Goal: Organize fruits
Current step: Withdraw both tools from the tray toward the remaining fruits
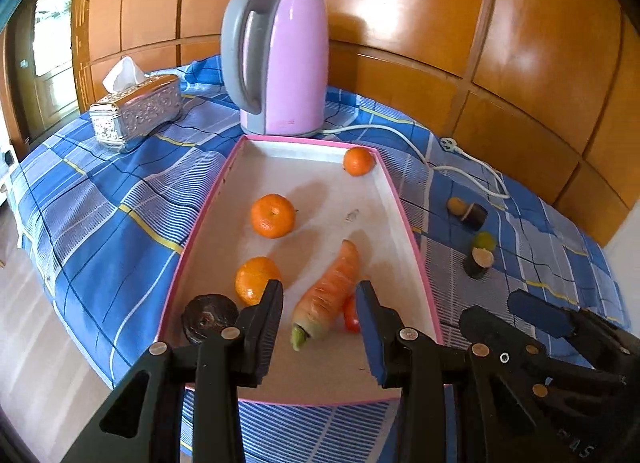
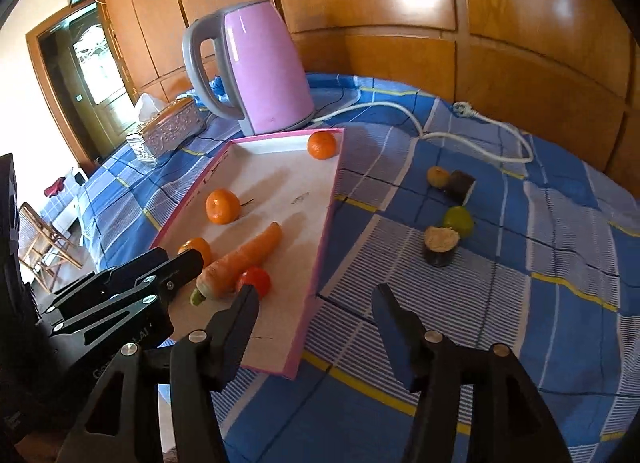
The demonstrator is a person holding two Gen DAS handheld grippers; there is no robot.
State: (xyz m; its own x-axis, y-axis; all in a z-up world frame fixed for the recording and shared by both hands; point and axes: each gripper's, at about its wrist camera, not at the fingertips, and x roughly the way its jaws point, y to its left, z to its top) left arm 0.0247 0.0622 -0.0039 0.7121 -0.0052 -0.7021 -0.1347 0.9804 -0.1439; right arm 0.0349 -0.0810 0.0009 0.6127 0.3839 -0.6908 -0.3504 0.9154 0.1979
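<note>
A white tray with a pink rim lies on the blue checked cloth. In it are three oranges, a carrot, a small red fruit and a dark round piece. My left gripper hangs over the tray's near end, open, with the carrot lying below the gap. My right gripper is open and empty over the tray's right rim. On the cloth to its right sit a green lime, a yellowish fruit and two dark pieces.
A pink kettle stands behind the tray, and its white cord runs across the cloth to the right. A silver tissue box sits at the back left. Wooden panels close off the far side. The table edge drops to the floor on the left.
</note>
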